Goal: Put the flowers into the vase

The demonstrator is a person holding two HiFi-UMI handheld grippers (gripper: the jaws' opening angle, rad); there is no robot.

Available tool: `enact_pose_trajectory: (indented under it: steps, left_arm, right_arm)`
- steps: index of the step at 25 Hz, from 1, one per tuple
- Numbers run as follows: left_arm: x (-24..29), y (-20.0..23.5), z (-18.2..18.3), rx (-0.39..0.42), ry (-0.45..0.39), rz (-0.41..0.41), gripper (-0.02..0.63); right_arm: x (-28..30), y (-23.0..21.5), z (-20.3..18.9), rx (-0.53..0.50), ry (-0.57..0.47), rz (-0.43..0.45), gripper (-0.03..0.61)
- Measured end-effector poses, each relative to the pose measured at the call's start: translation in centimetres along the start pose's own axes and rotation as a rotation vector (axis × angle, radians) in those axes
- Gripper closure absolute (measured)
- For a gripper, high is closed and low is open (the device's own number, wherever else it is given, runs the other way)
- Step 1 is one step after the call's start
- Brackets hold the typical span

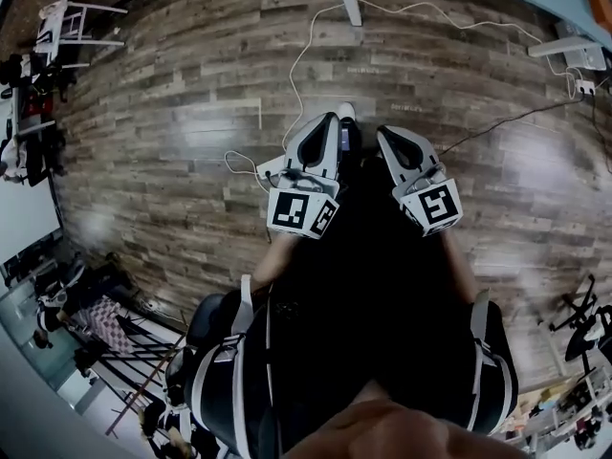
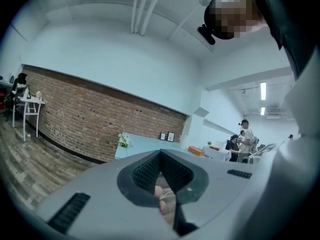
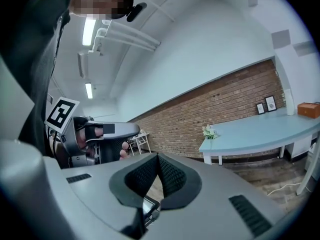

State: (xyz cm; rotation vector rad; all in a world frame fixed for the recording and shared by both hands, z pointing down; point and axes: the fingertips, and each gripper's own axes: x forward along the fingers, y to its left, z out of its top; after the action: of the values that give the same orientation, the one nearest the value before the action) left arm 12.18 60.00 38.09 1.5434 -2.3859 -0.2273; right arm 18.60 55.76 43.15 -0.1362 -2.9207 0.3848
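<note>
Holds the left gripper point(image 1: 335, 120) and the right gripper point(image 1: 388, 135) side by side near the body above the wood floor point(image 1: 191, 113), both pressed together on nothing, aimed roughly level toward the flowers point(image 3: 210, 131), upright at the left end of the far table point(image 3: 262, 132), well apart from both, neither clearly nearer.

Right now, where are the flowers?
Far off in the right gripper view, the flowers stand at the left end of the light blue table, in front of the brick wall.
</note>
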Motion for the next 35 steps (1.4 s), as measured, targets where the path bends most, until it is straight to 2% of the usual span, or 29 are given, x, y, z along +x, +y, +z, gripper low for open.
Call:
enact_pose_trajectory:
  steps: [4, 7, 9, 12, 15, 20, 23, 29, 33, 35]
  left_arm:
    - [1.2, 3.7, 0.7, -0.026, -0.01, 0.019, 0.569]
    - [2.9, 6.8, 2.1, -0.03, -0.028, 0.041, 0.569]
    - [3.9, 9.4, 2.9, -0.05, -0.04, 0.053, 0.569]
    - [5.2, 12.6, 3.5, -0.072, -0.03, 0.04, 0.569]
    - [6.7, 14.8, 4.2, -0.083, -0.01, 0.004, 0.569]
    - [10.8, 16.5, 4.8, -0.106, 0.024, -0.087, 0.569]
    - [12.7, 17.3, 5.1, -0.104, 0.044, -0.111, 0.569]
    - [17.3, 17.7, 4.7, -0.088, 0.094, -0.104, 0.569]
    - [20.8, 18.2, 5.5, -0.029, 0.087, -0.079, 0.569]
    - [22.7, 18.5, 6.2, -0.035, 0.071, -0.046, 0.569]
  right_arm:
    - [3.9, -0.3, 0.5, -0.002, 0.03, 0.029, 0.56]
    - [7.2, -1.4, 1.2, 0.038, 0.058, 0.015, 0.56]
    - [9.7, -2.0, 1.8, 0.029, 0.076, -0.007, 0.56]
    - [13.0, -2.3, 2.9, 0.001, 0.079, -0.045, 0.56]
    - [16.2, -2.7, 3.9, 0.026, 0.074, -0.054, 0.56]
    - [19.7, -5.1, 5.3, 0.052, 0.083, -0.112, 0.56]
    - [20.9, -6.6, 6.0, 0.056, 0.081, -0.144, 0.56]
    - [23.4, -10.2, 6.8, 0.068, 0.066, -0.145, 0.56]
    - [25.5, -13.7, 8.4, 0.04, 0.029, -0.134, 0.56]
    - [26.3, -15.6, 9.6, 0.032, 0.019, -0.122, 0.56]
